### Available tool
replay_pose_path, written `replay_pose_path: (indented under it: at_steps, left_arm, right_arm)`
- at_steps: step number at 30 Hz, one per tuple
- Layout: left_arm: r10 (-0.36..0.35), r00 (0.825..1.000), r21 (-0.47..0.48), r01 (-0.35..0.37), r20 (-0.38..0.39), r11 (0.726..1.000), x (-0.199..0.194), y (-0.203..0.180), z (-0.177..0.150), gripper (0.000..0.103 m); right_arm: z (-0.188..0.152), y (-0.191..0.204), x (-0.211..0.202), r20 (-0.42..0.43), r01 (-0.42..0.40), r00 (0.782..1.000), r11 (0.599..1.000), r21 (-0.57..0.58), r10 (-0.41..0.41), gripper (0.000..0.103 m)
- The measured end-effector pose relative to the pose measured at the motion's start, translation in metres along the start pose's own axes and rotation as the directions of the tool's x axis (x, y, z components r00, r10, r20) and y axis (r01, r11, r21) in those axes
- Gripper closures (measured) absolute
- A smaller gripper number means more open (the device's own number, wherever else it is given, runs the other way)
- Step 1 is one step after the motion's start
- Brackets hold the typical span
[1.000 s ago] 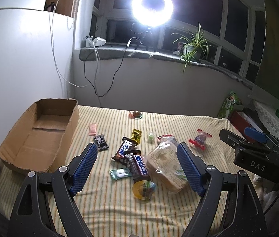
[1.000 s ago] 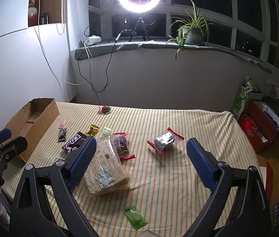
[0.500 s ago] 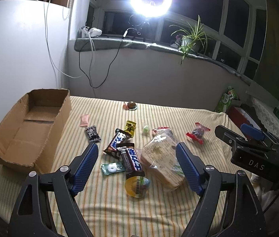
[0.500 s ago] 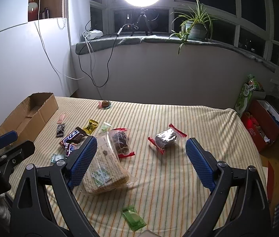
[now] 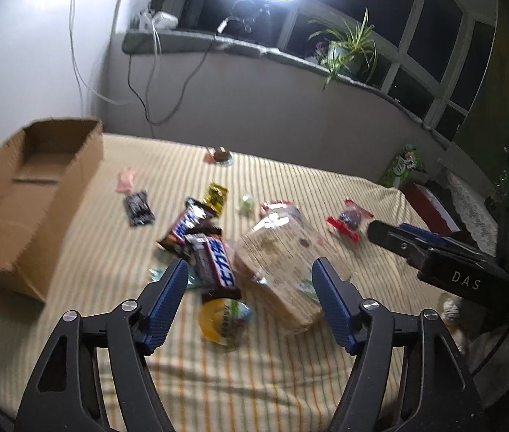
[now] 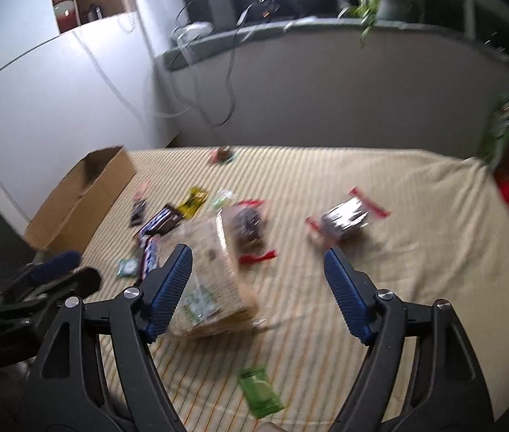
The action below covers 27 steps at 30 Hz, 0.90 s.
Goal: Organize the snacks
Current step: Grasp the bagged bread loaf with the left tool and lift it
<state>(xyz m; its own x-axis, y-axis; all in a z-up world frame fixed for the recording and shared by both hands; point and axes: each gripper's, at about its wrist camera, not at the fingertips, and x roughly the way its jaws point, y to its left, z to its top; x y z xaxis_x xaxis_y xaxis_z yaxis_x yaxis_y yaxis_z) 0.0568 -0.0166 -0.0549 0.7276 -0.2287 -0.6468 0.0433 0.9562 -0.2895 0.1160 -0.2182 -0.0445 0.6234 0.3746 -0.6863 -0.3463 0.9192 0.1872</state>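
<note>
Snacks lie scattered on a striped cloth (image 5: 290,367): a clear bag of crackers (image 5: 283,266) (image 6: 215,280), two chocolate bars (image 5: 215,259), a round yellow cup (image 5: 224,318), a red-ended sweet (image 5: 348,217) (image 6: 344,217), a green packet (image 6: 260,392). An open cardboard box (image 5: 27,194) (image 6: 85,194) stands at the left. My left gripper (image 5: 249,284) is open above the bars and cup. My right gripper (image 6: 258,270) is open above the cracker bag.
Small wrapped sweets (image 5: 132,198) lie near the box, one (image 5: 220,154) at the far edge. A wall, a sill with cables and a plant (image 5: 344,50) stand behind. Boxes and a green bag (image 5: 404,169) sit right of the cloth. The right gripper also shows in the left wrist view (image 5: 445,262).
Both grippers have tilted down and moved closer to the snacks. The views are now blurred by motion. Both stay open and nothing has been picked up.
</note>
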Motion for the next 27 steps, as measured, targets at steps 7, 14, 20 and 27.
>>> replay_pose_path:
  at_steps: [7, 14, 20, 27]
  left_arm:
    - [-0.125, 0.986, -0.081, 0.117, -0.112, 0.99, 0.028, -0.004, -0.015, 0.039]
    - [-0.162, 0.973, -0.12, 0.143, -0.165, 0.982, 0.044, -0.003, -0.023, 0.04]
    - [-0.176, 0.967, -0.121, 0.156, -0.184, 0.98, 0.056, -0.006, -0.021, 0.044]
    - [-0.189, 0.962, -0.122, 0.167, -0.197, 0.978, 0.067, -0.008, -0.018, 0.048]
  right_arm:
    - [-0.003, 0.007, 0.031, -0.131, -0.093, 0.988, 0.993, -0.067, 0.083, 0.028]
    - [0.002, -0.001, 0.06, -0.244, -0.189, 0.952, 0.982, 0.002, 0.183, 0.037]
    - [0.004, 0.005, 0.076, -0.314, -0.233, 0.923, 0.972, 0.002, 0.222, 0.048]
    - [0.004, 0.005, 0.083, -0.359, -0.247, 0.904, 0.969, 0.012, 0.234, 0.051]
